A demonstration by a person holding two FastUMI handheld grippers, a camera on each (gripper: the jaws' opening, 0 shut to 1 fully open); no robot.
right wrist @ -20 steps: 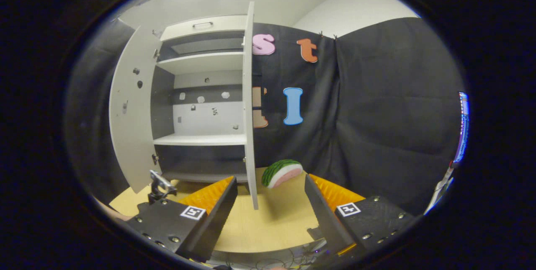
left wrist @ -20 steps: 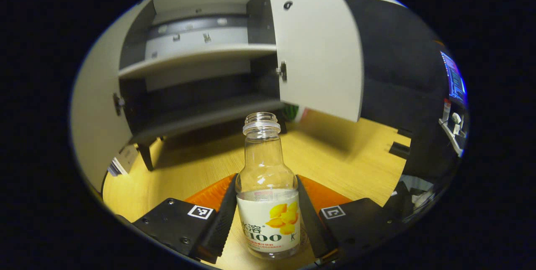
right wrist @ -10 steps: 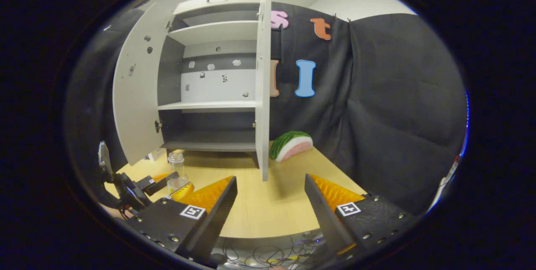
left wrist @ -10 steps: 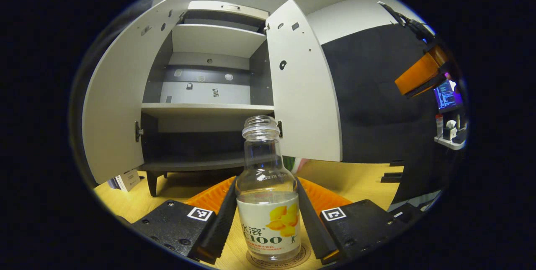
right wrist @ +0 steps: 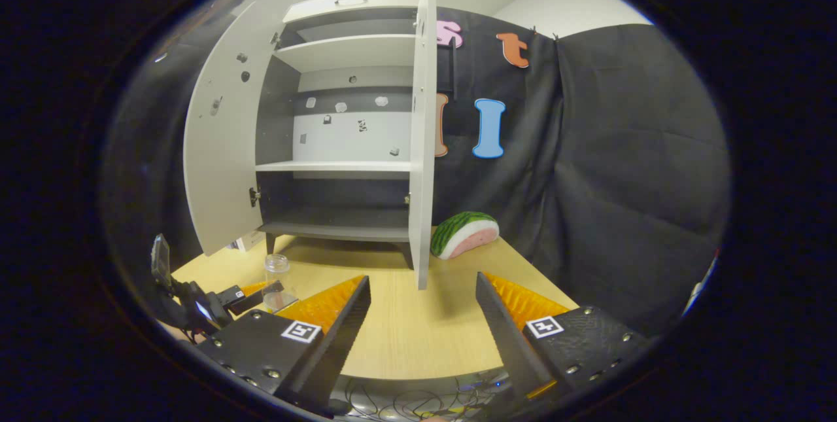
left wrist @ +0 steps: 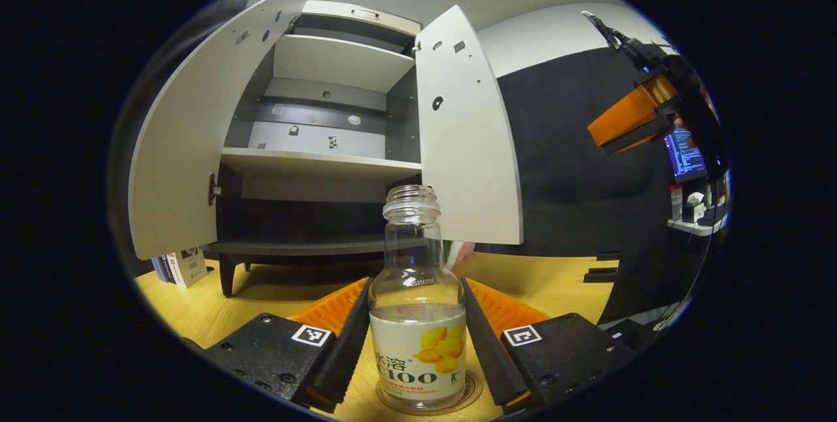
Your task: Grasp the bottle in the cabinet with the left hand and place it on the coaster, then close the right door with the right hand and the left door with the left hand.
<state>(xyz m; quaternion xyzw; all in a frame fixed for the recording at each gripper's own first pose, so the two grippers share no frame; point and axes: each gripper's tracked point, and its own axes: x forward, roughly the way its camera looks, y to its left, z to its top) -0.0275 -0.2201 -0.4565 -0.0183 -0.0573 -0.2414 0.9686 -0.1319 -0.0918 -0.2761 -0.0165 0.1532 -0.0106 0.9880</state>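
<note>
While upright on coaster (left wrist: 472,390), bottle (left wrist: 418,317) between left gripper (left wrist: 414,350) fingers.

A printed label is carried on the bottle (left wrist: 418,343); a small stamped line on the glass above it is too small to be made out. Square black-and-white code markers are fixed on the left gripper (left wrist: 414,283) and the right gripper (right wrist: 422,278). Print on a box (left wrist: 176,266) by the cabinet (left wrist: 327,161) is blurred.

Bottle (left wrist: 417,304) looking clear, glossy, with paper-like label; coaster (left wrist: 472,390) showing matt brown rim; table (right wrist: 418,334) showing light wood grain; cabinet (right wrist: 340,140) panels appearing smooth, matt; booth wall (right wrist: 621,167) hanging as matt cloth.
</note>
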